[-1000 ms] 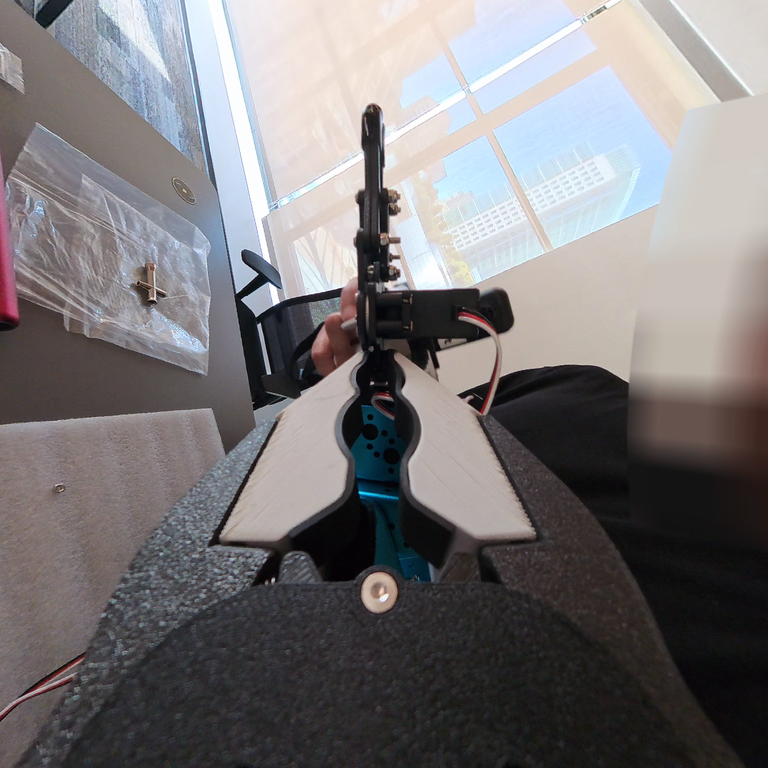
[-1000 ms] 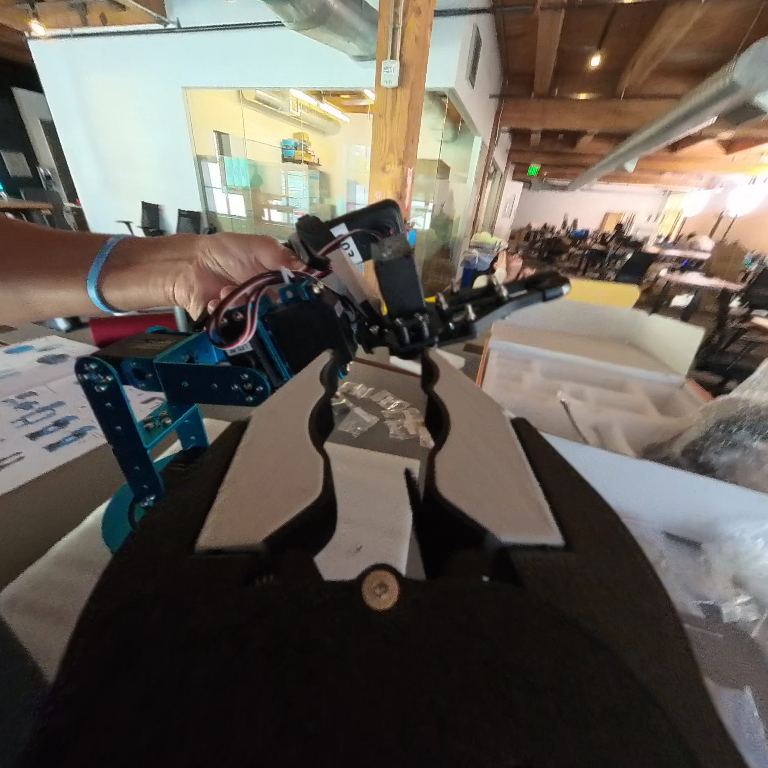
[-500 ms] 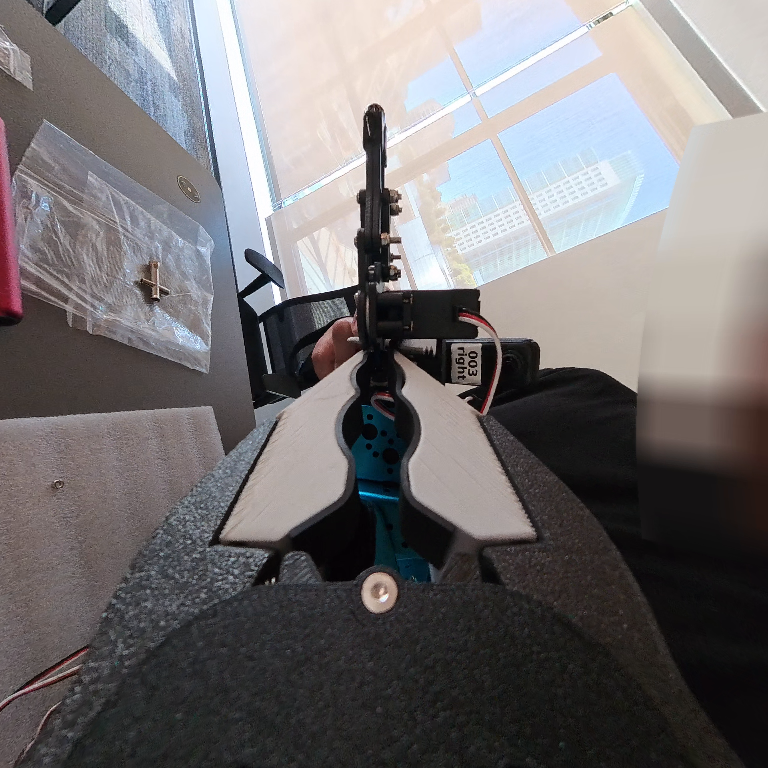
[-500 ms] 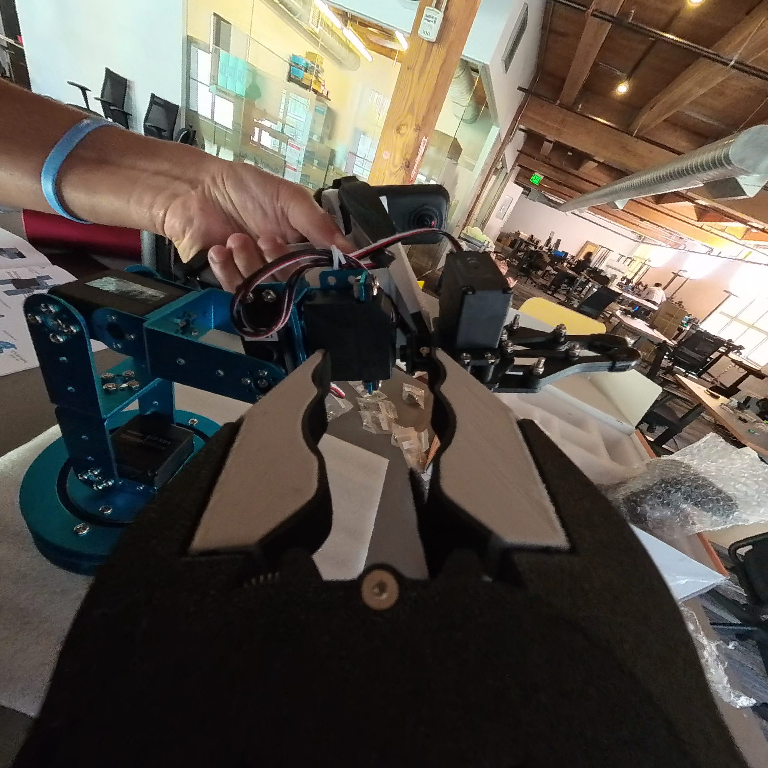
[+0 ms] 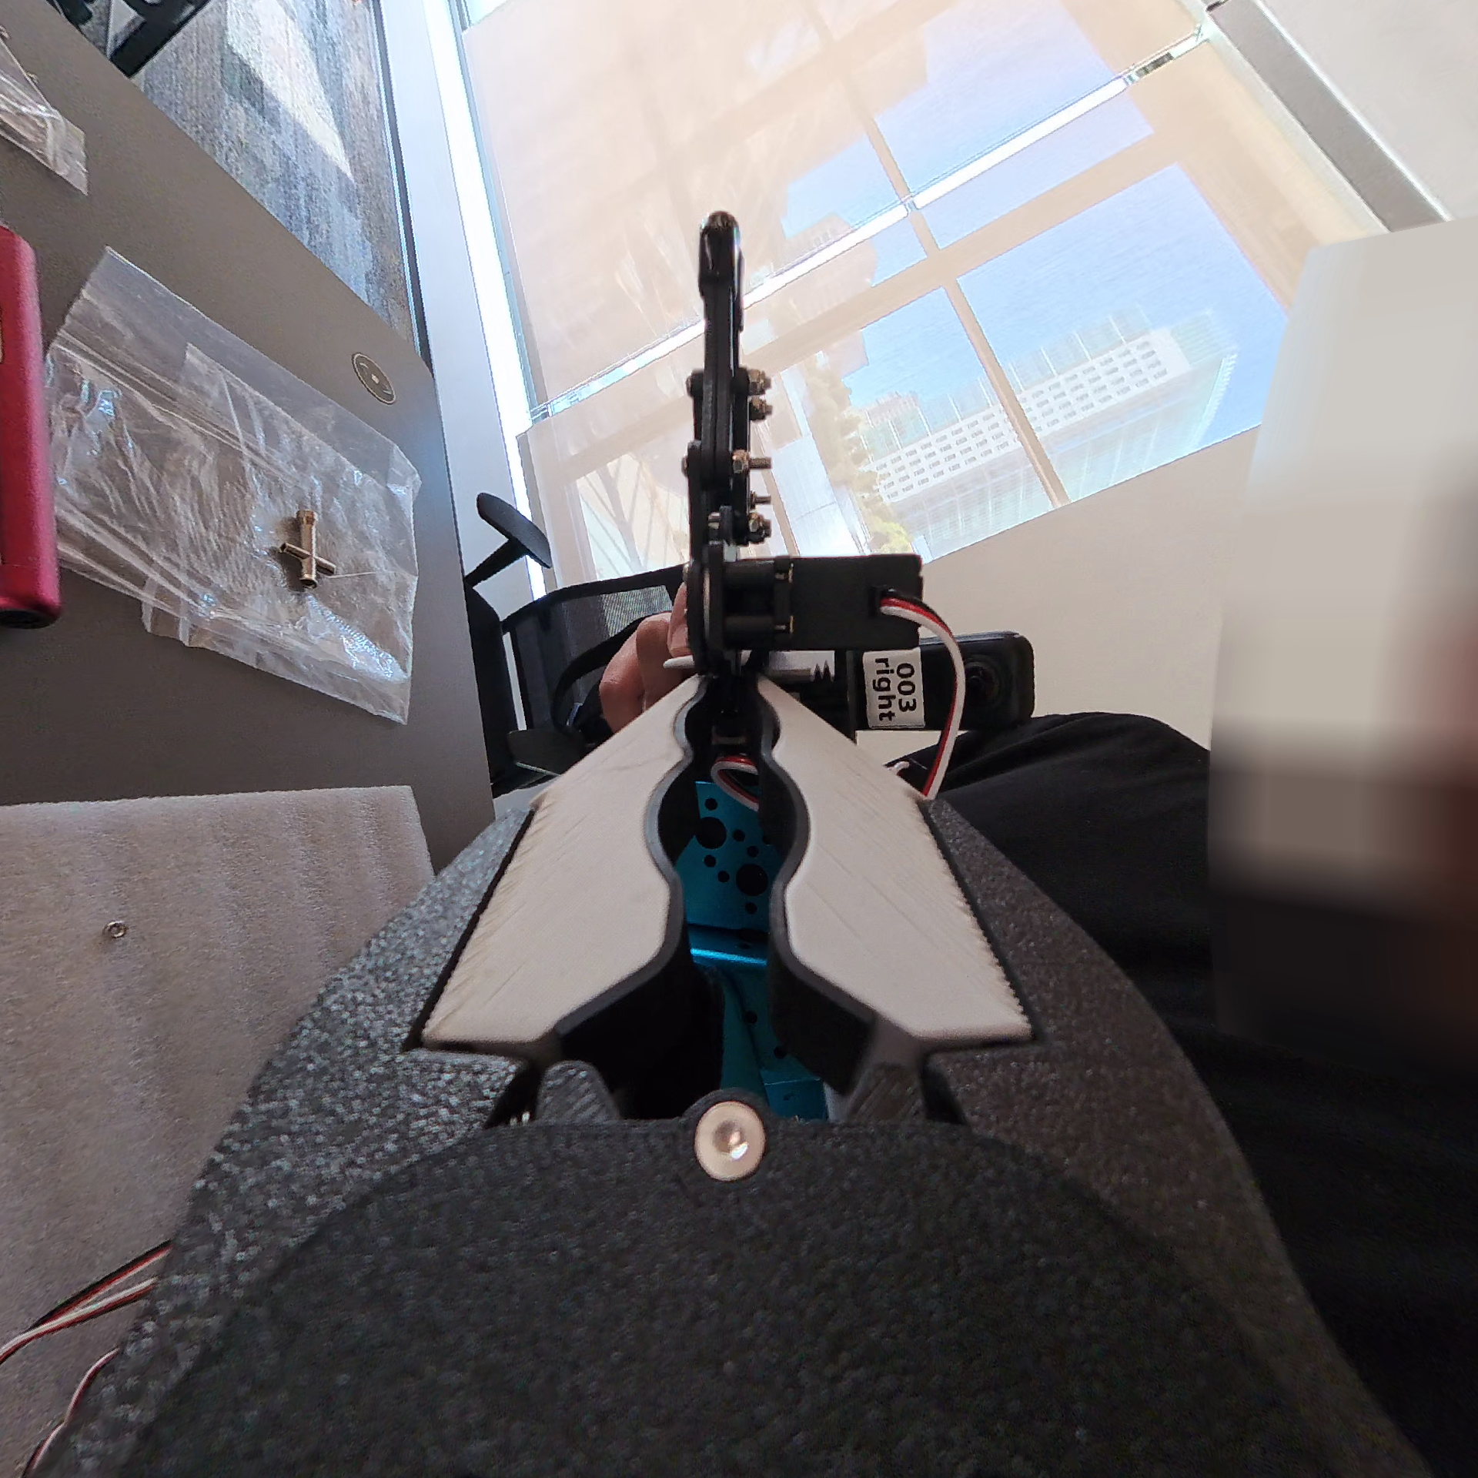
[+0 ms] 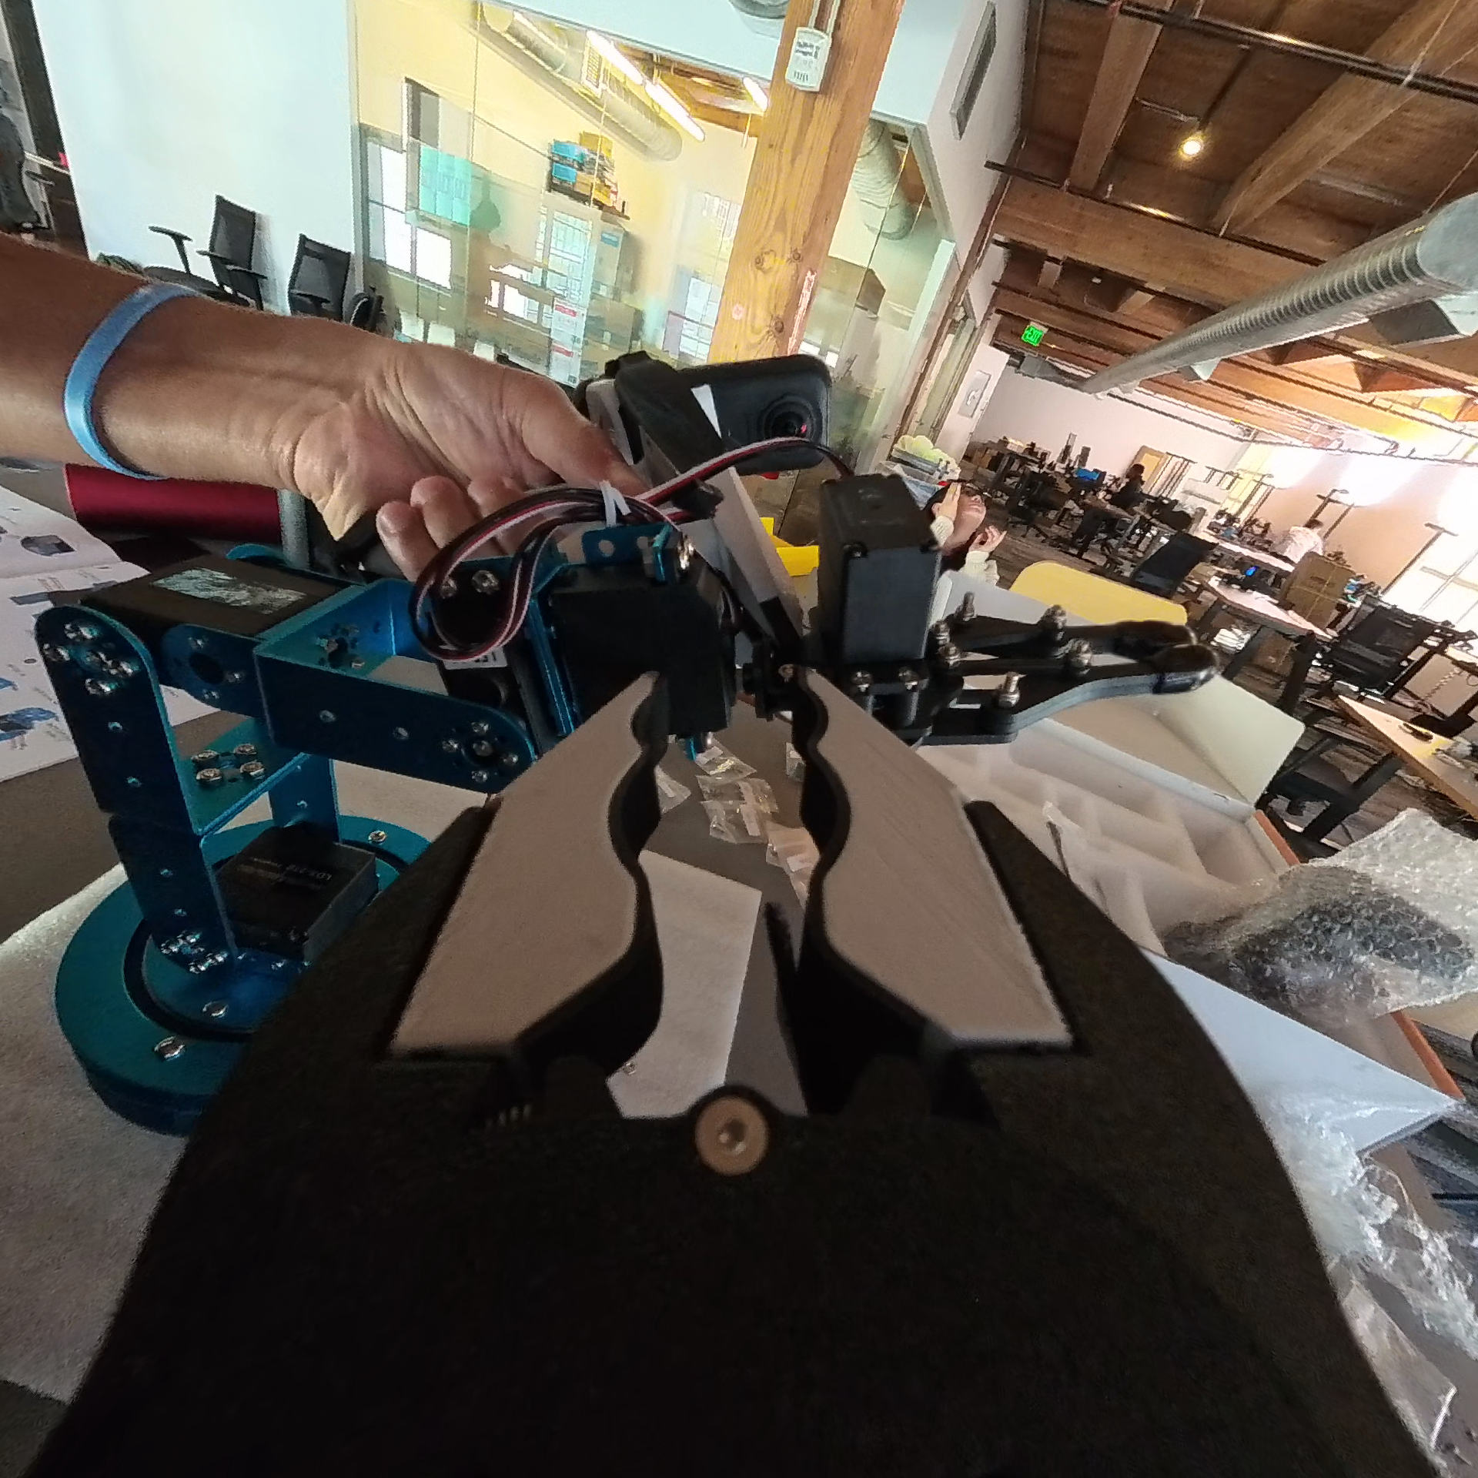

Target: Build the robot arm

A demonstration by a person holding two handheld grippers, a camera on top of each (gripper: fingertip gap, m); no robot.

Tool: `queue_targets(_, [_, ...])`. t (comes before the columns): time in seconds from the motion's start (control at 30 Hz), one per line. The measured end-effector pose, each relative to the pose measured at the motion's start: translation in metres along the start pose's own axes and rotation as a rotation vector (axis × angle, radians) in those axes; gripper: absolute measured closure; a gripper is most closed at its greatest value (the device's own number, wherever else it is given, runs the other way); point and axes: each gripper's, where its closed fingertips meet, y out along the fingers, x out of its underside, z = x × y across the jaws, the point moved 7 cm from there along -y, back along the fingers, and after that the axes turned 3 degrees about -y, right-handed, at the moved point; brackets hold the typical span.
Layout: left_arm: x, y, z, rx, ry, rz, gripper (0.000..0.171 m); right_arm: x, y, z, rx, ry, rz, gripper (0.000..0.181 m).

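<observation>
A small blue metal robot arm [image 6: 376, 680] with black servos stands on a round blue base [image 6: 120, 984]. Its black claw [image 6: 1064, 664] points right. In the left wrist view the claw [image 5: 720, 384] stands edge-on above my left gripper [image 5: 728, 696], which is shut on the claw's base beside a black servo [image 5: 832, 600]. The left gripper [image 6: 772, 640] also shows in the right wrist view, held by a bare hand [image 6: 416, 448]. My right gripper [image 6: 728, 680] is open, its tips on either side of the arm's wrist joint. It shows behind the servo in the left wrist view [image 5: 984, 680].
A clear bag with a small metal cross wrench [image 5: 308, 556] and a red cylinder [image 5: 20, 424] lie on the grey desk. Grey foam mat [image 5: 160, 920] under the arm. Small screw bags [image 6: 736, 800], a white foam tray [image 6: 1120, 800], bubble wrap [image 6: 1344, 944] at right. The grippers are tip to tip, or close to it.
My right gripper has moved closer to the arm's wrist joint, and its camera has come into the left wrist view. My left gripper has kept its hold.
</observation>
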Motion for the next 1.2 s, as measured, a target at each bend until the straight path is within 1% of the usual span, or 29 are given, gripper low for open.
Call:
queue_targets(0.17, [0.000, -0.002, 0.000, -0.004, 0.002, 0.008, 0.166, -0.001, 0.001, -0.001, 0.006, -0.001, -0.004, 0.153])
queue_targets(0.2, [0.000, -0.002, 0.000, -0.005, 0.004, 0.007, 0.166, 0.000, 0.001, -0.002, 0.001, 0.001, -0.005, 0.163])
queue_targets(0.23, [0.000, -0.002, 0.000, -0.004, 0.005, 0.006, 0.166, 0.000, 0.001, -0.001, 0.013, 0.018, -0.001, 0.166])
queue_targets(0.33, [0.001, -0.001, 0.001, -0.001, 0.003, 0.010, 0.165, -0.002, 0.000, 0.000, 0.009, -0.009, -0.014, 0.165])
queue_targets(0.37, [0.001, -0.001, 0.002, 0.008, 0.008, 0.004, 0.165, -0.004, -0.001, 0.000, 0.002, 0.010, -0.010, 0.164])
queue_targets(0.43, [0.001, 0.000, 0.002, 0.009, 0.020, 0.001, 0.165, -0.007, -0.008, -0.001, -0.017, 0.072, 0.046, 0.158])
queue_targets(0.5, [0.000, -0.001, 0.000, 0.013, 0.006, 0.007, 0.165, -0.004, -0.010, -0.001, 0.001, 0.067, 0.031, 0.147])
queue_targets(0.6, [0.001, 0.000, -0.001, 0.021, -0.005, 0.005, 0.165, -0.006, -0.008, -0.006, 0.027, -0.038, 0.013, 0.147])
queue_targets(0.67, [0.000, 0.001, 0.000, 0.015, 0.000, -0.003, 0.165, -0.006, -0.002, -0.009, 0.019, -0.058, -0.004, 0.144])
queue_targets(0.73, [0.000, 0.001, 0.000, 0.007, 0.000, -0.003, 0.165, -0.004, -0.001, -0.005, 0.024, -0.040, -0.003, 0.139])
queue_targets(0.83, [0.000, 0.001, 0.001, 0.006, -0.002, -0.004, 0.165, -0.003, -0.001, -0.006, 0.002, -0.034, 0.001, 0.142])
queue_targets(0.93, [0.000, 0.000, 0.001, -0.012, 0.011, -0.004, 0.165, -0.002, 0.000, -0.005, -0.020, 0.019, 0.000, 0.141])
queue_targets(1.07, [0.001, 0.000, 0.001, 0.004, 0.008, -0.004, 0.165, -0.005, -0.004, -0.005, -0.062, 0.064, 0.016, 0.145])
queue_targets(1.13, [0.001, 0.001, 0.000, 0.005, 0.004, -0.002, 0.165, -0.009, -0.006, -0.004, -0.052, 0.070, 0.037, 0.137])
queue_targets(1.2, [0.000, 0.001, 0.000, 0.005, 0.000, 0.001, 0.165, -0.007, -0.004, -0.005, -0.043, 0.047, 0.004, 0.130])
